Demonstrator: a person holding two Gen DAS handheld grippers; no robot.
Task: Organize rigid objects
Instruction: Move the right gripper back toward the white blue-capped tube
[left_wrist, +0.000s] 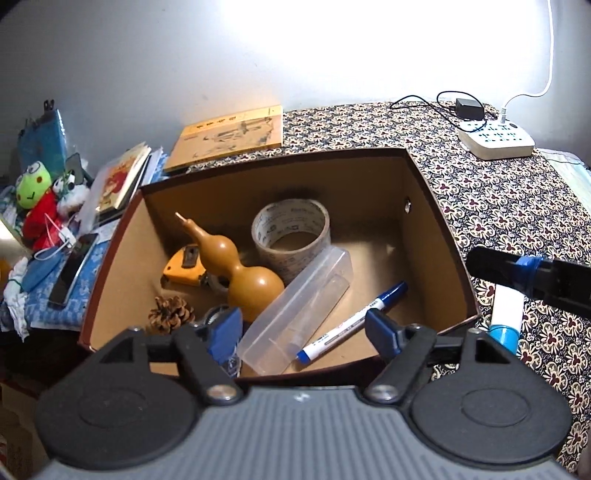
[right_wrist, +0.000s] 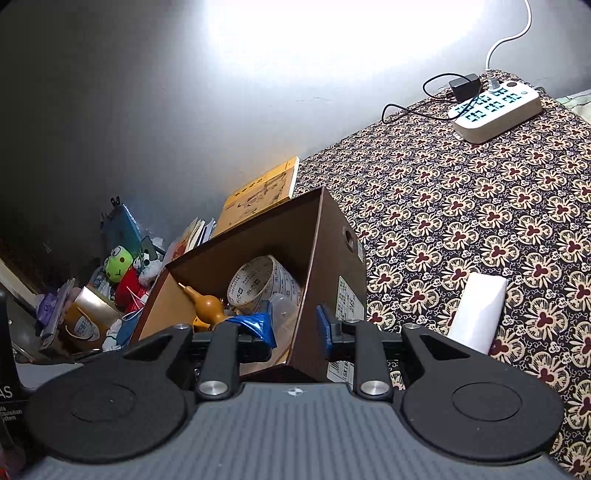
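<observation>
A brown cardboard box (left_wrist: 436, 206) stands open on the patterned cloth. Inside lie a gourd (left_wrist: 240, 269), a tape roll (left_wrist: 291, 232), a clear plastic case (left_wrist: 295, 314), a blue marker (left_wrist: 354, 321), a yellow tape measure (left_wrist: 184, 266) and a pine cone (left_wrist: 171, 314). My left gripper (left_wrist: 303, 332) is open and empty above the box's near edge. My right gripper (right_wrist: 295, 325) is open, its fingers straddling the box's right wall (right_wrist: 310, 295) without clearly touching it. A white tube with a blue cap (left_wrist: 508, 317) lies on the cloth right of the box; it also shows in the right wrist view (right_wrist: 480, 310).
A white power strip (left_wrist: 496, 138) with a black adapter (left_wrist: 469, 109) and cables sits at the far right. A yellow book (left_wrist: 229, 136) lies behind the box. Plush toys (left_wrist: 37, 199), a phone (left_wrist: 72, 269), booklets and clutter crowd the left side.
</observation>
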